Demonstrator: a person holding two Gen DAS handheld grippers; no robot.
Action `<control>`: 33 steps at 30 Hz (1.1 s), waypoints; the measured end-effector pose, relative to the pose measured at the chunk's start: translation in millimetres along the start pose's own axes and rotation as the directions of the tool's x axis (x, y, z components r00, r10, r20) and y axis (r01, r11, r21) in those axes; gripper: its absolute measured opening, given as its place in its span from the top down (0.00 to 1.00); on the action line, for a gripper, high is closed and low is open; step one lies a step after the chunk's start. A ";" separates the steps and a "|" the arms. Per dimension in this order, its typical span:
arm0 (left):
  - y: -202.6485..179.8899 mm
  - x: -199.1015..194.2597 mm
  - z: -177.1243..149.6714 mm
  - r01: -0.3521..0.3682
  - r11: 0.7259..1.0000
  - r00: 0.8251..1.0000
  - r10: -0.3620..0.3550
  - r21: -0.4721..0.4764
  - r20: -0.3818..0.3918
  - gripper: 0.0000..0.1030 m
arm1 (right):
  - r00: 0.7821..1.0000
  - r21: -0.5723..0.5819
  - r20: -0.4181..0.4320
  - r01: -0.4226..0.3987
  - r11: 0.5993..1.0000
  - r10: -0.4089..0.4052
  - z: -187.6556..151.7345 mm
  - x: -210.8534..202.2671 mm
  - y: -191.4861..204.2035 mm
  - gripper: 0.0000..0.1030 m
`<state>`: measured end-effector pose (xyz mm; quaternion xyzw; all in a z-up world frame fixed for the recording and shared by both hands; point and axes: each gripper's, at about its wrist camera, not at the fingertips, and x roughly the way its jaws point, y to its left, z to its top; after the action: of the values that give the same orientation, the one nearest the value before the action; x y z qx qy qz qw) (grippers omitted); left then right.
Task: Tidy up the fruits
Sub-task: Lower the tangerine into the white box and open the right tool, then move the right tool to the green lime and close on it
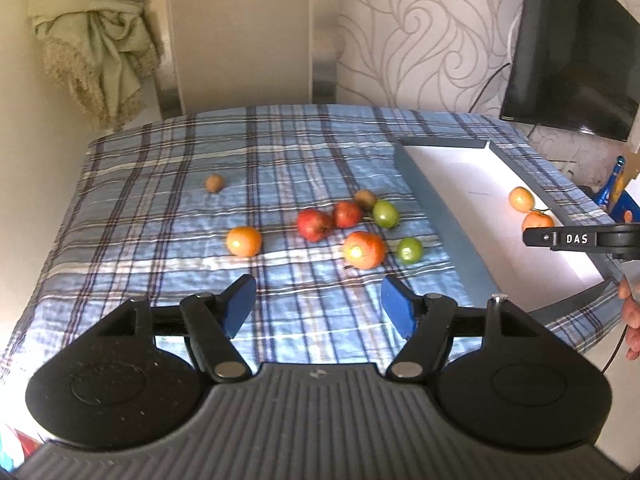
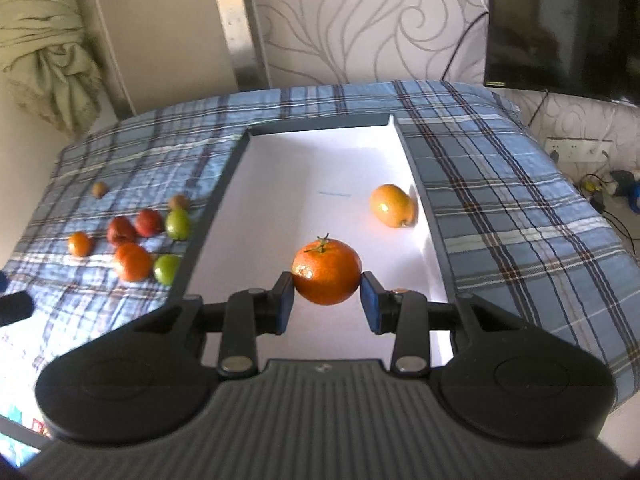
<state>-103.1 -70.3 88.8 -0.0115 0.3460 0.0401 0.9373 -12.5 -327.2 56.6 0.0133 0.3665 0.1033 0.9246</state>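
Tangerine point(image 2: 326, 272) between right tool point(image 2: 327, 304) pads hides its own underside.

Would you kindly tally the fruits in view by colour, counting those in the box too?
Orange: 4
Red: 2
Green: 2
Brown: 2
Total: 10

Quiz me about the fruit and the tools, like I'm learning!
1. True or false: the left tool holds a fruit.
2. How many green fruits lie on the checked cloth?
3. What does the right tool grip? A banana; B tangerine; C grape.

Key: 1 false, its jaws are open with nothing between them; 2 two; 3 B.
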 end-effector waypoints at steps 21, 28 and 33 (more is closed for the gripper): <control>14.0 6.6 -2.1 0.002 0.999 1.000 -0.002 -0.032 0.001 0.28 | 0.983 -0.107 0.151 -0.084 0.991 0.100 9.1 -43.9 51.5 0.52; 21.0 7.6 -3.5 0.014 0.999 1.000 -0.014 -0.032 0.003 0.28 | 0.982 -0.213 0.104 -0.130 0.968 0.155 -2.3 -41.3 91.9 0.62; 29.0 9.4 -4.3 0.022 0.999 1.000 -0.022 -0.034 -0.001 0.28 | 0.984 -0.256 0.071 -0.142 0.956 0.165 -10.5 -32.8 115.2 0.63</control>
<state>-101.1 -40.9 79.6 -0.0314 0.3456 0.0358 0.9372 -63.8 -221.6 82.7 -0.0702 0.3058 0.2195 0.9238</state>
